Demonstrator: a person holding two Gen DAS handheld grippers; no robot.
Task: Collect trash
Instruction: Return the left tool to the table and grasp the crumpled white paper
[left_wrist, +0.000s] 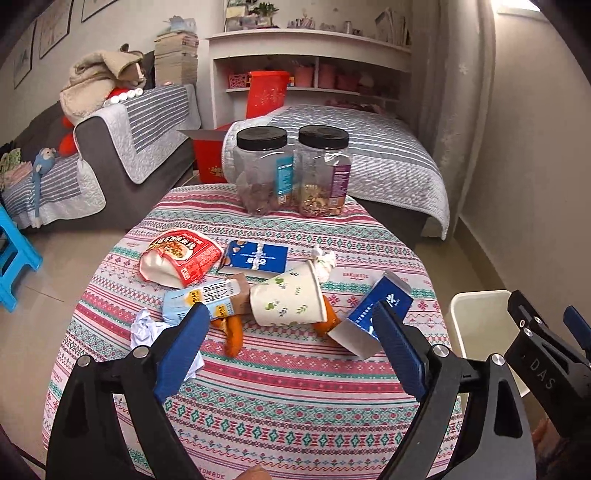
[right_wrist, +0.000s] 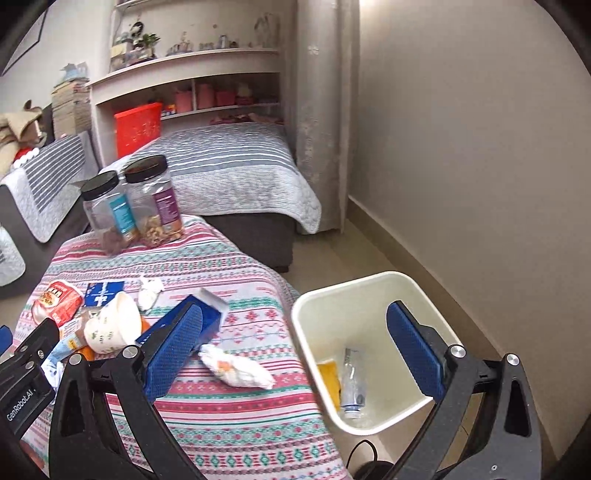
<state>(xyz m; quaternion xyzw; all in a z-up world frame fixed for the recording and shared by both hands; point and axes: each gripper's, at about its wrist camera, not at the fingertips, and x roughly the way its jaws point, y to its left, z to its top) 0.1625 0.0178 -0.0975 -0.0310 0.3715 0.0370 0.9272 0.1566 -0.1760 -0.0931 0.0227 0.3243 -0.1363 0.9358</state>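
Blue pads spread wide on both sides here: the left gripper (left_wrist: 288, 328) hangs open and empty above the near half of the counter (left_wrist: 295, 406), and the right gripper (right_wrist: 295, 332) is just as wide, holding nothing, straddling the counter's edge and the cream trash bin (right_wrist: 369, 295) beside it. Down in that bin, a clear plastic bottle (right_wrist: 352, 384) lies next to a yellow wrapper (right_wrist: 330, 380).

Plenty of litter on the patterned cloth. A floral paper cup (left_wrist: 288, 297) lies on its side mid-counter, with orange peel (left_wrist: 233, 334) poking out beneath it. Just left of it sit a pale blue packet (left_wrist: 199, 299) and a crumpled white paper (left_wrist: 146, 328), the latter near the left gripper's left pad. A red snack bag (left_wrist: 179, 258) lies farther back on the left, a flat blue box (left_wrist: 255, 258) beside it, and a wadded tissue (left_wrist: 325, 264) touches the cup's rim. An open blue carton (left_wrist: 373, 317) lies on its side close to the right pad. In the right wrist view, another crumpled tissue (right_wrist: 236, 371) lies near the bin-side edge.

At the far edge, two black-lidded jars (left_wrist: 291, 170) stand upright, side by side.
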